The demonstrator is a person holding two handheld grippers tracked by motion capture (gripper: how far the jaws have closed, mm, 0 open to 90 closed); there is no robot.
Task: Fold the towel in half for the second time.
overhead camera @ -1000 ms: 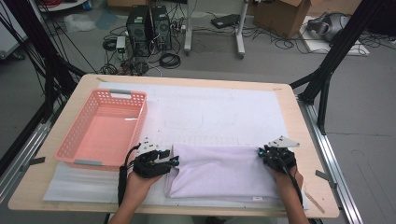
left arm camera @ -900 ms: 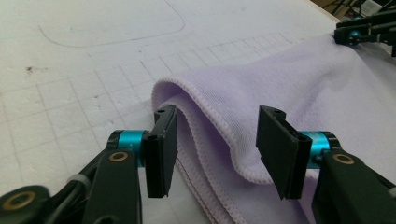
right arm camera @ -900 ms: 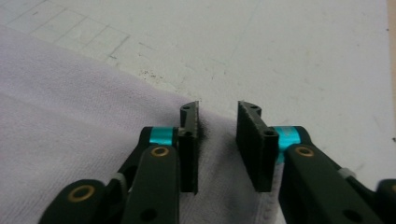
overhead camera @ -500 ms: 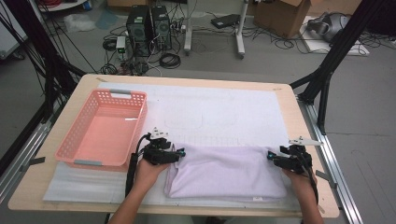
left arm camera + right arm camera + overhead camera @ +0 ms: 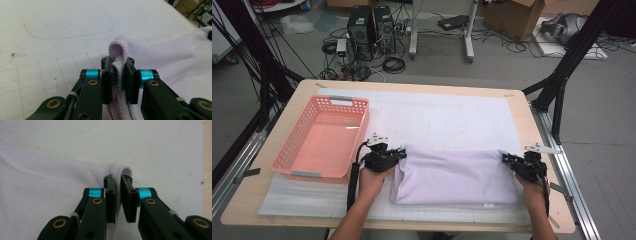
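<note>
A pale lavender cloth (image 5: 454, 177) lies folded on the white mat near the table's front edge. My left gripper (image 5: 401, 154) sits at the cloth's far left corner. In the left gripper view its jaws (image 5: 119, 75) have just been closing and now pinch a folded loop of the cloth (image 5: 117, 50). My right gripper (image 5: 507, 159) is at the far right corner. In the right gripper view its jaws (image 5: 119, 195) have also just been closing and clamp the cloth's rolled edge (image 5: 117, 168). Both hands rest low on the table.
An empty pink plastic basket (image 5: 324, 140) stands on the left of the table, close to my left hand. The white mat (image 5: 437, 112) stretches bare beyond the cloth. Black frame legs (image 5: 557, 85), computers and cables stand on the floor past the far edge.
The left gripper has shifted away from me and to the right, the right gripper outward to the right. Both now sit at the cloth's far corners with their jaws closed on its edge.
</note>
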